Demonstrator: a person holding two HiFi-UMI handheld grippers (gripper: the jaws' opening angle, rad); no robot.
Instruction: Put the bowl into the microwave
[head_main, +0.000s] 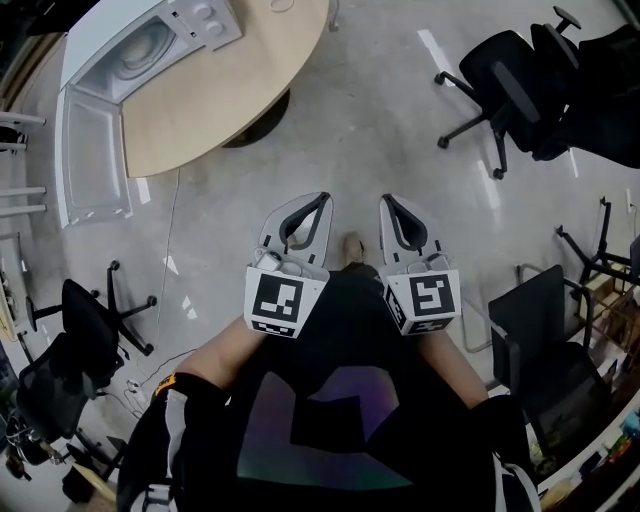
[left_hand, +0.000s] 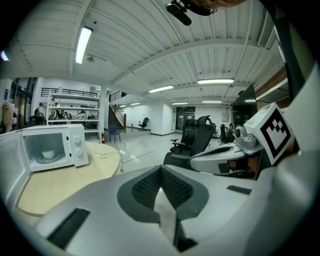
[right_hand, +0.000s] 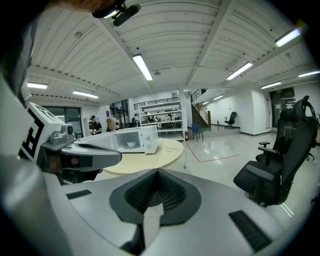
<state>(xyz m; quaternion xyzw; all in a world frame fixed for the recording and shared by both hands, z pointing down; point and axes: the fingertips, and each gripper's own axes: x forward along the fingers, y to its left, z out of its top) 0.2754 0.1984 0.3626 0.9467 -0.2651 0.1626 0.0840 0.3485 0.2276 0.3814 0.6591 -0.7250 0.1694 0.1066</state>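
The white microwave (head_main: 150, 40) stands on the round wooden table (head_main: 230, 90) at the far left, its door (head_main: 90, 160) swung wide open. A white bowl (left_hand: 48, 154) sits inside its chamber, also seen as the bowl (right_hand: 131, 144) in the right gripper view. My left gripper (head_main: 322, 200) and right gripper (head_main: 386, 201) are held side by side close to the person's body, well back from the table. Both are shut with nothing between the jaws. In their own views the left gripper (left_hand: 161, 171) and right gripper (right_hand: 157, 172) point toward the microwave across bare floor.
Black office chairs stand at the far right (head_main: 510, 80), near right (head_main: 540, 330) and near left (head_main: 80, 330). A thin white cable (head_main: 170, 250) hangs from the table down to the floor. Shelving and people are far back in the hall.
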